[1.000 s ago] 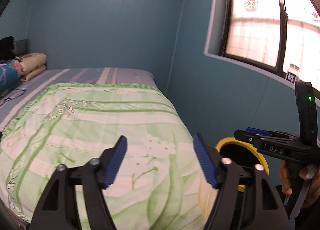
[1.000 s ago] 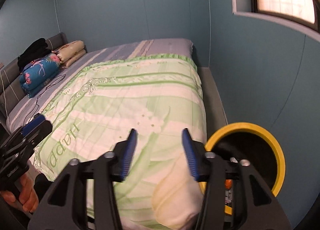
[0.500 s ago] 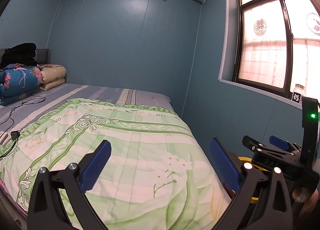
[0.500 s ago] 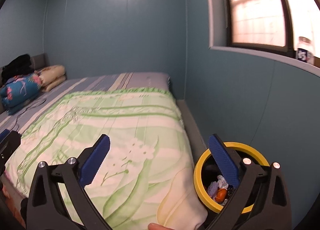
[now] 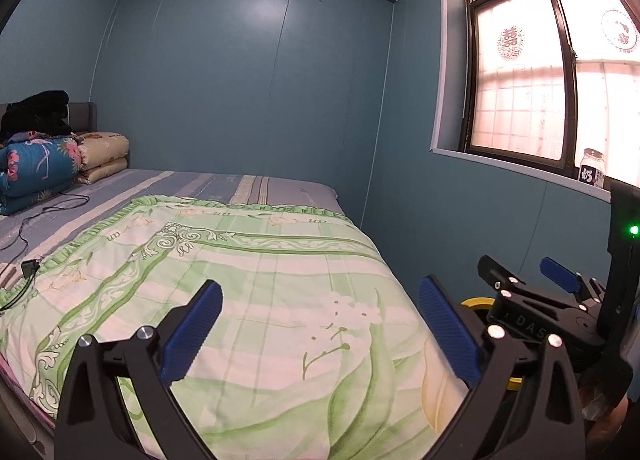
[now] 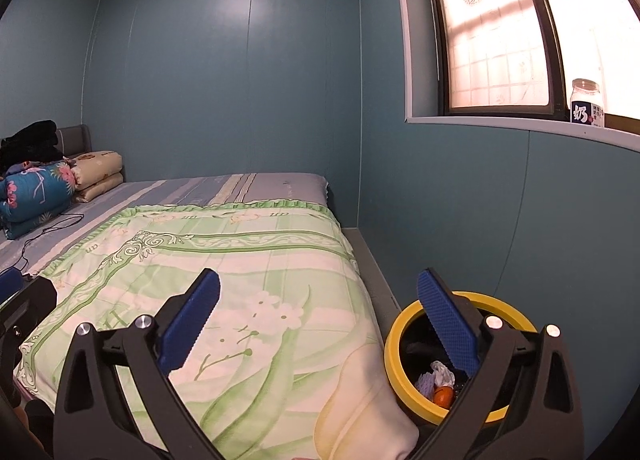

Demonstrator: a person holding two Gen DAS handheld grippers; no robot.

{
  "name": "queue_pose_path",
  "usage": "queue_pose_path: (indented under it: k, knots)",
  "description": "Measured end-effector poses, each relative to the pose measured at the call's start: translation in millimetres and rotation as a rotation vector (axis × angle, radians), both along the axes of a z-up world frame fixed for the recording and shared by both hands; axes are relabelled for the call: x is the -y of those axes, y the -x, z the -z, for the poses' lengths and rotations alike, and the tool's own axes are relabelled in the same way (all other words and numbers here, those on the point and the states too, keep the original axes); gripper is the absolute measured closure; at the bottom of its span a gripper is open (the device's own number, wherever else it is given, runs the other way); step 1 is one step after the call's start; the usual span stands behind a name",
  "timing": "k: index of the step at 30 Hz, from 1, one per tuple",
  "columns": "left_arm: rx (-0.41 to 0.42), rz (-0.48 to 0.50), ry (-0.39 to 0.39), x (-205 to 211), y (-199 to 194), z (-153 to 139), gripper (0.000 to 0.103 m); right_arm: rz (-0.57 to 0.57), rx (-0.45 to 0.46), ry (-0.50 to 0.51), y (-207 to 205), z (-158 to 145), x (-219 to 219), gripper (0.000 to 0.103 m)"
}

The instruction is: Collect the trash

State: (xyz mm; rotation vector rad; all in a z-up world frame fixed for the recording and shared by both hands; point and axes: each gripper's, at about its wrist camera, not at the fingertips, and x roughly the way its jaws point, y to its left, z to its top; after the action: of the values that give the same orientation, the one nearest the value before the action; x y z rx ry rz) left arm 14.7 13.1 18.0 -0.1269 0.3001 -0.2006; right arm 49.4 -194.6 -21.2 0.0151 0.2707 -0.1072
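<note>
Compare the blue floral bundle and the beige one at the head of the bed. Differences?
The blue bundle has a pink flower print; the beige bundle looks nearly plain. The blue one is bulkier and carries black clothing; the beige one's top is bare. Both are folded bedding, side by side against the headboard.

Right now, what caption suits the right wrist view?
Open right gripper above a green quilt, beside a yellow-rimmed bin holding trash.

bed (image 5: 280,187), green quilt (image 5: 256,300), folded bedding (image 5: 36,163)
</note>
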Motion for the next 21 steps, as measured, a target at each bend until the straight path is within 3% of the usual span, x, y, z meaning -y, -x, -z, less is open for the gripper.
queue_pose_path:
  k: [21]
  knots:
    - [-0.007,-0.002,0.033,-5.4,-1.4,4.5,0.008,-0.001,-0.023,-0.01,-2.7,10.0,1.4,0.008]
